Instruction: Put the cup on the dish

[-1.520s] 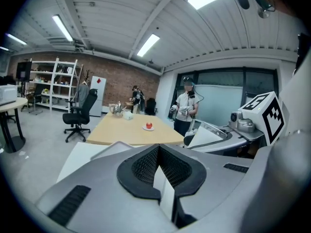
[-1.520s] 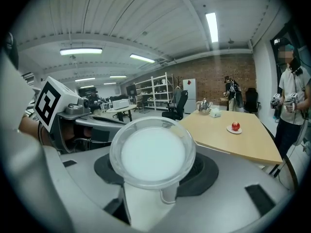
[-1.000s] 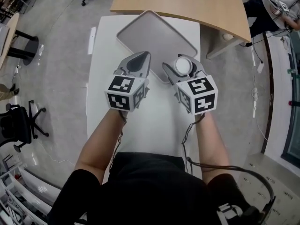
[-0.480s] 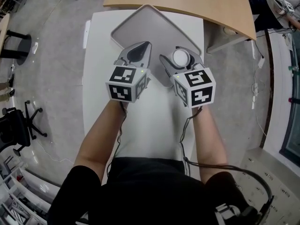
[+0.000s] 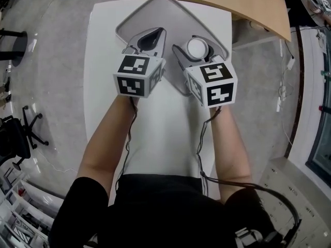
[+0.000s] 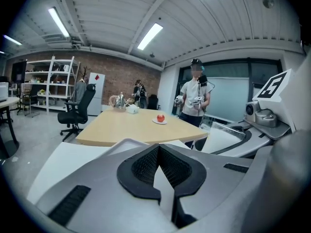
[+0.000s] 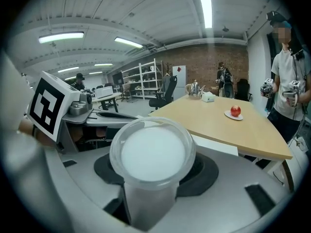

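Closest to us, our forearms reach out over the white counter (image 5: 155, 133), each ending in a marker cube. The left hand-held gripper (image 5: 155, 35) is clenched: its dark pads meet at the tips and we see nothing caught between them. Just to its right, side by side with it and nearly touching, the right hand-held gripper (image 5: 198, 49) is grasping the cup (image 7: 153, 152), a translucent tumbler with a white inside, its rim rising above the jaws that press on its wall from both sides. Under both hand-held grippers and stretching ahead of them lies the dish (image 5: 170, 12), a grey square one with rounded corners, set cornerwise on the white counter. From above, the cup sits over the dish's right corner; we cannot tell whether its base touches the dish. Farther ahead stands a wooden counter (image 7: 228, 125), and on it, well beyond the cup, a red fruit (image 7: 235, 110) on a small plate (image 7: 233, 116). At the far right a person (image 7: 290, 89) stands beside that wooden counter.
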